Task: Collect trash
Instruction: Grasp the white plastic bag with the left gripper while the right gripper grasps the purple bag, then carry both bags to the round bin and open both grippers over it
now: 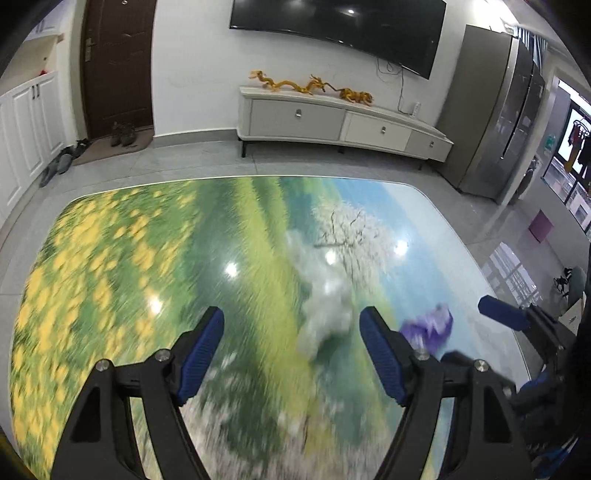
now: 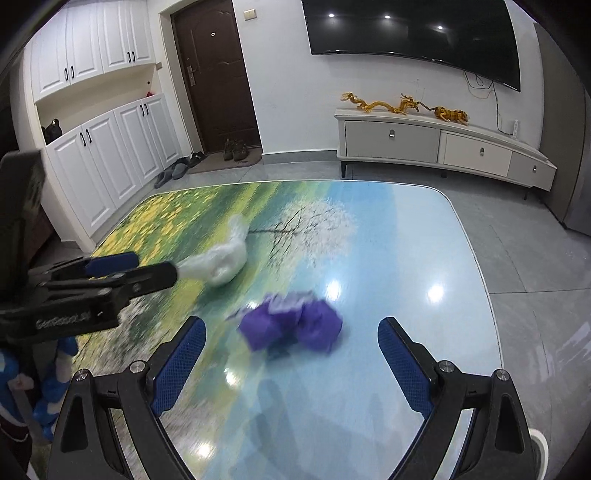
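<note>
Left gripper point(image 1: 291, 350) gapes wide over the white crumpled plastic point(image 1: 325, 306) at centre frame, likely lining up a grab. Right gripper point(image 2: 291, 354) is equally wide, framing the purple wrapper point(image 2: 291, 325) on the glossy table point(image 2: 424, 229).

White walls, grey tiled floor point(image 2: 295, 168), dark door point(image 2: 218, 74), wall television point(image 2: 410, 29).

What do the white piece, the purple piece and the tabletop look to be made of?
White piece: probably thin plastic film or tissue, as it looks translucent, bunched and soft, though it is blurred. Purple piece: crumpled wrapper or thin plastic, going by its sharp folds and slight sheen. Tabletop: hard and glossy, with a printed landscape, likely under glass or lacquer, since ceiling lights reflect sharply.
</note>
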